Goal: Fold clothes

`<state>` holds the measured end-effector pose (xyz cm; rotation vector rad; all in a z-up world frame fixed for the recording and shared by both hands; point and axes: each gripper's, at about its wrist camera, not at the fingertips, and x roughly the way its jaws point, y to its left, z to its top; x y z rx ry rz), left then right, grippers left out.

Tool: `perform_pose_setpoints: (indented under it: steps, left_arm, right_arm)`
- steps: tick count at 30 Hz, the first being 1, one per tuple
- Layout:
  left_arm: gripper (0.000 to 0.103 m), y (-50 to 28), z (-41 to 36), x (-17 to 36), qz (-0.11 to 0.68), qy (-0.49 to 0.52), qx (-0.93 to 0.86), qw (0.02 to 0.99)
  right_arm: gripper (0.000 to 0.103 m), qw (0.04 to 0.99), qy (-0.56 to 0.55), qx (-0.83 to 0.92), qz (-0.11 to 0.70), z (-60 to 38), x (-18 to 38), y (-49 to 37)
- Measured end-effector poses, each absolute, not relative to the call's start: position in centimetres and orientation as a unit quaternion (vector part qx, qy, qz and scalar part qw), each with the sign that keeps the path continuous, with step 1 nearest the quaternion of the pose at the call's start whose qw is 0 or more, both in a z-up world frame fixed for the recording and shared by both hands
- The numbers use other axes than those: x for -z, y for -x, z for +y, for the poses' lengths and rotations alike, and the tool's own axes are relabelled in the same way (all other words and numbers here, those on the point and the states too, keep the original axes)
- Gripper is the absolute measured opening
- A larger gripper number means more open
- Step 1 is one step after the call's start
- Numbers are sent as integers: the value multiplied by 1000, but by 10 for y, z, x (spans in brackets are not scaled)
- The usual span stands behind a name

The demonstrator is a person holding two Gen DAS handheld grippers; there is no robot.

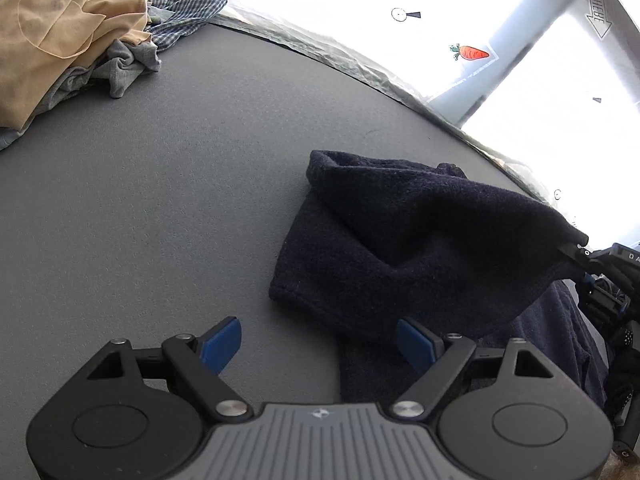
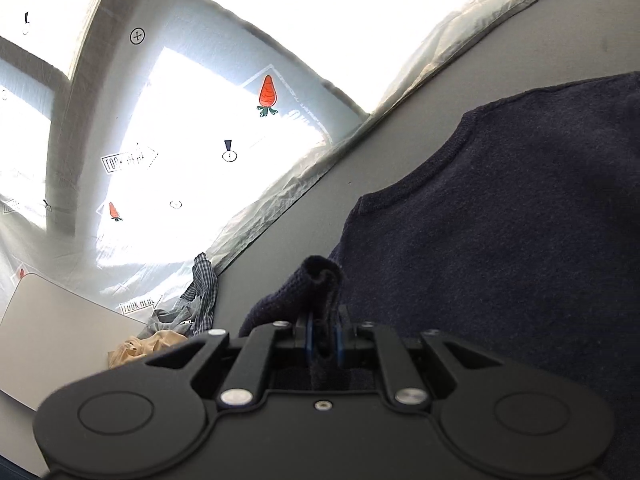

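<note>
A dark navy knitted garment (image 1: 400, 248) lies on the grey table (image 1: 160, 200), one part of it lifted and stretched toward the right. My right gripper (image 1: 580, 246) is shut on that lifted edge. In the right wrist view the same navy garment (image 2: 520, 240) spreads across the table, and a bunched fold of it is pinched between the blue pads of my right gripper (image 2: 322, 340). My left gripper (image 1: 320, 344) is open, low over the table at the garment's near edge. Its right pad hangs over the fabric, its left pad over bare table, with nothing gripped.
A heap of other clothes (image 1: 60, 40), beige, grey and blue-checked, sits at the far left of the table. The same heap (image 2: 176, 320) shows small in the right wrist view, beside a light flat board (image 2: 48, 340). Crinkled plastic sheeting (image 2: 280, 184) borders the table's far edge.
</note>
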<state>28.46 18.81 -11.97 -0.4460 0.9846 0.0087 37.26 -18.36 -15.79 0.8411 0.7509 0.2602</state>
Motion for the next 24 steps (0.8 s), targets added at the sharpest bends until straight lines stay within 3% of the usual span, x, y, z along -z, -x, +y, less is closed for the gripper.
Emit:
perform_pose_setpoints:
  steps: [8,19,24]
  left_arm:
    - [85,-242,125,127,492,215,-41,843]
    - [85,-208,72,139,501,205,-115,833]
    - [78,-192,67,147,497,199,-171,827]
  right_arm:
    - [11,851,-396,-93,331,-290,136,-365]
    - [11,845,-419,-72,324,-392,147,-357]
    - [11,846,-399,-89,343,-403,155,-358]
